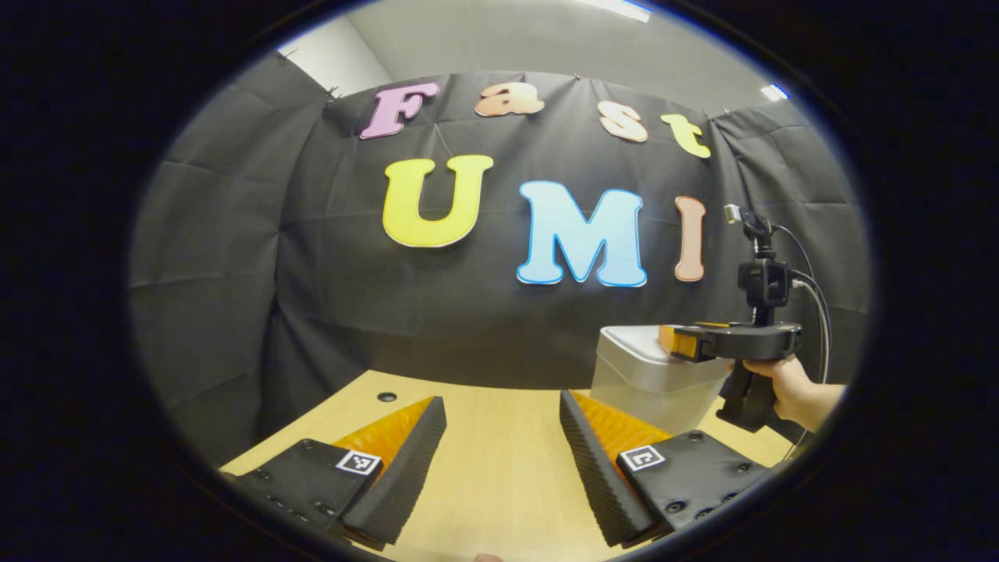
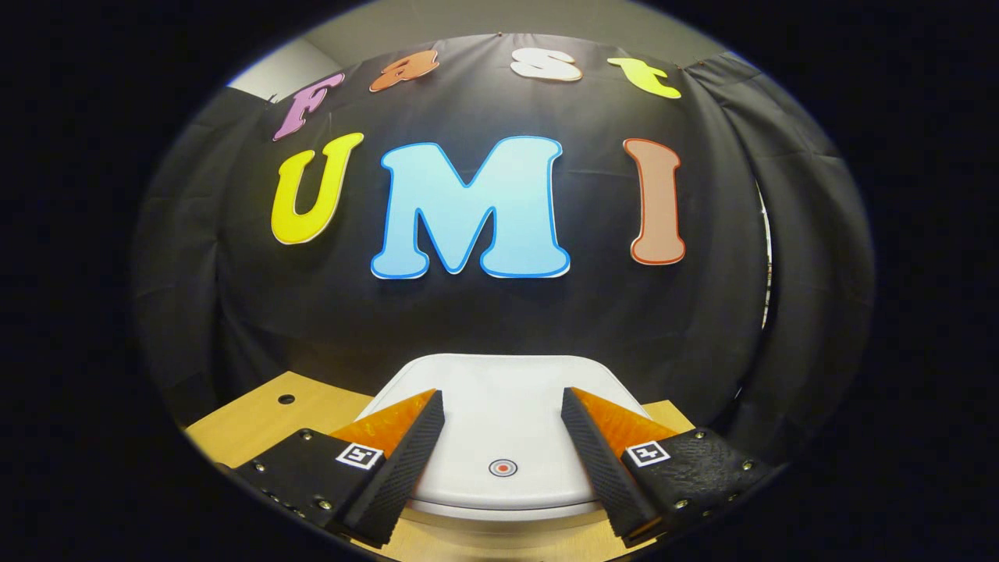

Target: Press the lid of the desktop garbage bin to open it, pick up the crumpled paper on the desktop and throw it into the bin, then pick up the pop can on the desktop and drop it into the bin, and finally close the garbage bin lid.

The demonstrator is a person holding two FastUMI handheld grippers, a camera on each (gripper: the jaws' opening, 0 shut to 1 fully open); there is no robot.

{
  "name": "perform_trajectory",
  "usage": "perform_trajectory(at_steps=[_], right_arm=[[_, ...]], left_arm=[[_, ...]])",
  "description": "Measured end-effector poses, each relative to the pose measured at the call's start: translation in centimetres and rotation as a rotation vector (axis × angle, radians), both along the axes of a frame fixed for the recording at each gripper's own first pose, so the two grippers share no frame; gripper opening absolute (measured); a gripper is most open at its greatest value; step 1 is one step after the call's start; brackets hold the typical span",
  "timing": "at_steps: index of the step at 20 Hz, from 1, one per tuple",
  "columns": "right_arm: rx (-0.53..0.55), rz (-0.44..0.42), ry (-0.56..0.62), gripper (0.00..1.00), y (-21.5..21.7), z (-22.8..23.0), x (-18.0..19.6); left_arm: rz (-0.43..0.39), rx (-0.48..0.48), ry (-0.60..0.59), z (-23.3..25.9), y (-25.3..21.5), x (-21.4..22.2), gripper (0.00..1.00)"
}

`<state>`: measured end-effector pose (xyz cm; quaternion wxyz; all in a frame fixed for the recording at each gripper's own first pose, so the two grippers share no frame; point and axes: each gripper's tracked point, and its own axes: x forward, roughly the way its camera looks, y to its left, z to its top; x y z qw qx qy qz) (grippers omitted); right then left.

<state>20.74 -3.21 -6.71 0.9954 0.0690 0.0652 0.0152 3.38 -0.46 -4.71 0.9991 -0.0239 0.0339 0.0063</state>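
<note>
White plastic bin [image 2: 499,437], lid [image 2: 503,406] down, low centre of right gripper view; red-ringed press mark [image 2: 503,467] near front edge. Right gripper [image 2: 503,406] poised just above lid, jaws apart, holding nothing, likely lined up for pressing. Left gripper [image 1: 503,414] low centre over bare wooden desk [image 1: 499,468], jaws apart, holding nothing, parked aside.

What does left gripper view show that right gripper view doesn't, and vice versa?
Left gripper view: the bin's side wall, the right gripper over the lid, and the hand holding it; the left gripper is open over bare table. Right gripper view: the lid's top face with a round marker between that gripper's open fingers. Both: garbage bin lid, closed, wooden table, a hole in the tabletop.
</note>
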Motion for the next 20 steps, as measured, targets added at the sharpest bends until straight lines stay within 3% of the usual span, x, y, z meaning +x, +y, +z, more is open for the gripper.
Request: perform_trajectory(at_steps=[20], right_arm=[[0.02,-0.02,-0.096,0.97,-0.1,-0.4,-0.1]], left_arm=[[0.041,0.03,-0.018,1.7,-1.6,-1.5,0.95]])
